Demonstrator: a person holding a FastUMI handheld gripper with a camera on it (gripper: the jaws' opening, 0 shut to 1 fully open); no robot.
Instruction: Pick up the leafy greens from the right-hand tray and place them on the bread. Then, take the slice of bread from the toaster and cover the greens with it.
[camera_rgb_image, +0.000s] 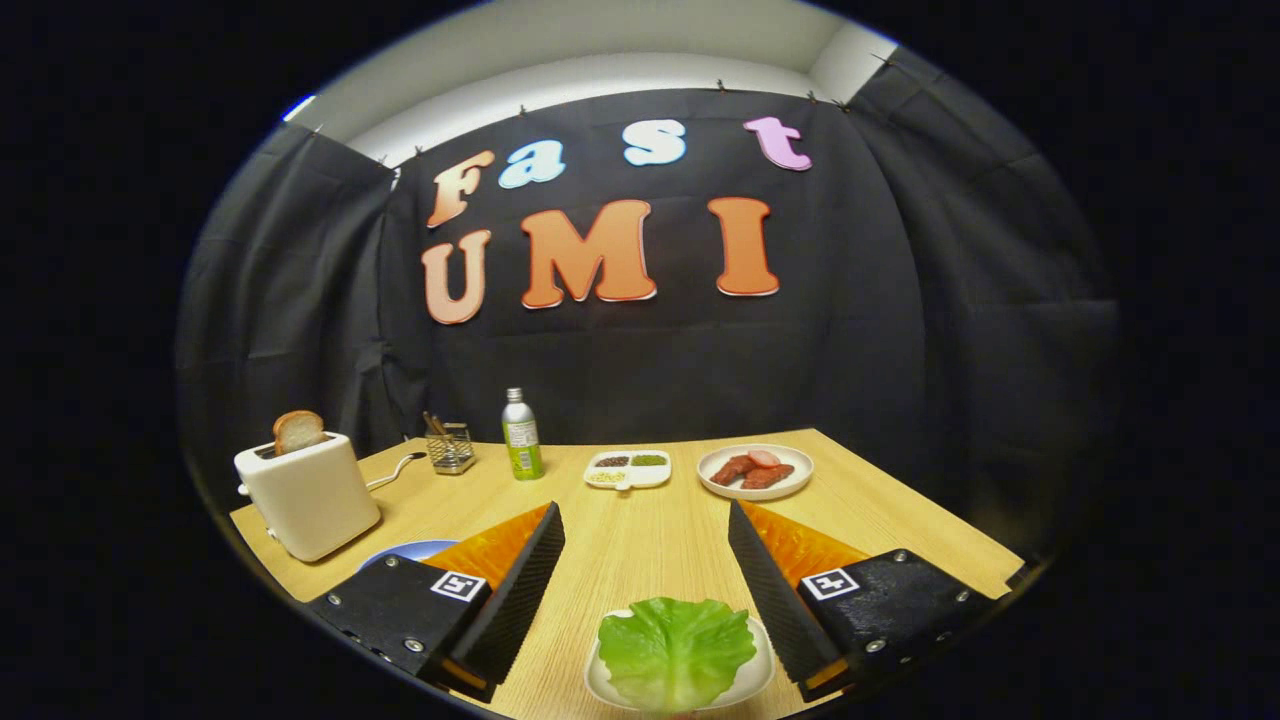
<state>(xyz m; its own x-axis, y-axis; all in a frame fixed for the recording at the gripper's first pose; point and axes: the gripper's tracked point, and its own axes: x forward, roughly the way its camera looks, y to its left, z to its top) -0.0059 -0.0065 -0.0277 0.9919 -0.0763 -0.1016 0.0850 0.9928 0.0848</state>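
A green lettuce leaf (675, 650) lies on a small white tray (752, 678), low between the roots of my two fingers. My gripper (645, 515) is open and holds nothing, its fingertips well above and past the leaf. A white toaster (308, 493) stands on the wooden table (640, 545) beyond the left finger, with a slice of bread (298, 431) sticking up from its slot. A blue plate (415, 550) peeks out from behind the left finger; what lies on it is hidden.
At the back of the table stand a wire holder (450, 447), a bottle with a green label (521, 435), a white divided dish (628, 468) and a white plate of sausages (755, 470). The toaster's cord (395, 470) trails toward the holder.
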